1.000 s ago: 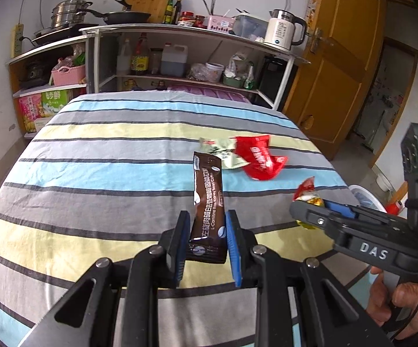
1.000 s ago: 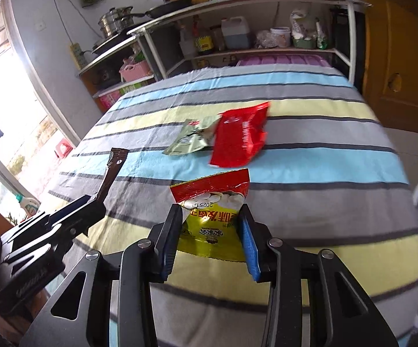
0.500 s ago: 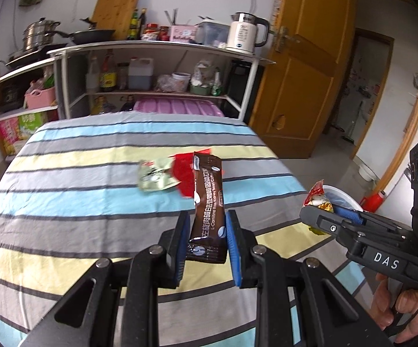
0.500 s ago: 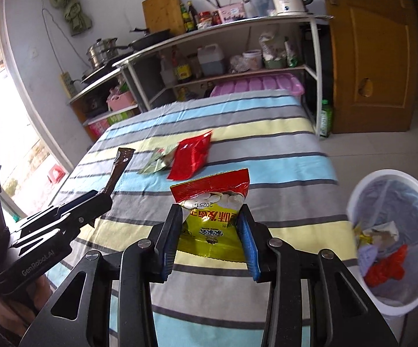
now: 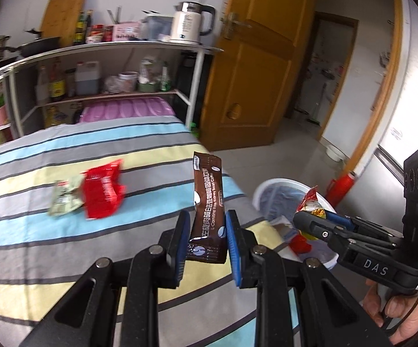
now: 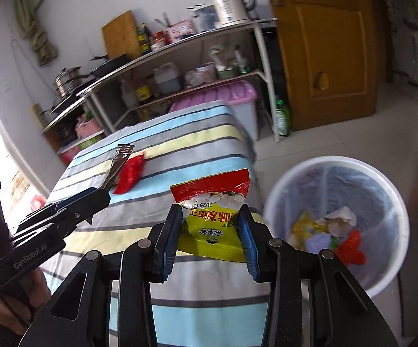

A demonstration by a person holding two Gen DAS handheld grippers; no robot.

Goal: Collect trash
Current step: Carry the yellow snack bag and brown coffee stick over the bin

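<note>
Brown sachet (image 5: 207, 208) upright in left gripper (image 5: 206, 238), long axis vertical.

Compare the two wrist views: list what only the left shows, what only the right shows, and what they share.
Only the left: the green wrapper beside the red one, and the room beyond the open door.
Only the right: the trash inside the white bin, and a green bottle.
Both: the striped table, red wrapper, brown sachet in the left claw, yellow packet in the right claw.
</note>
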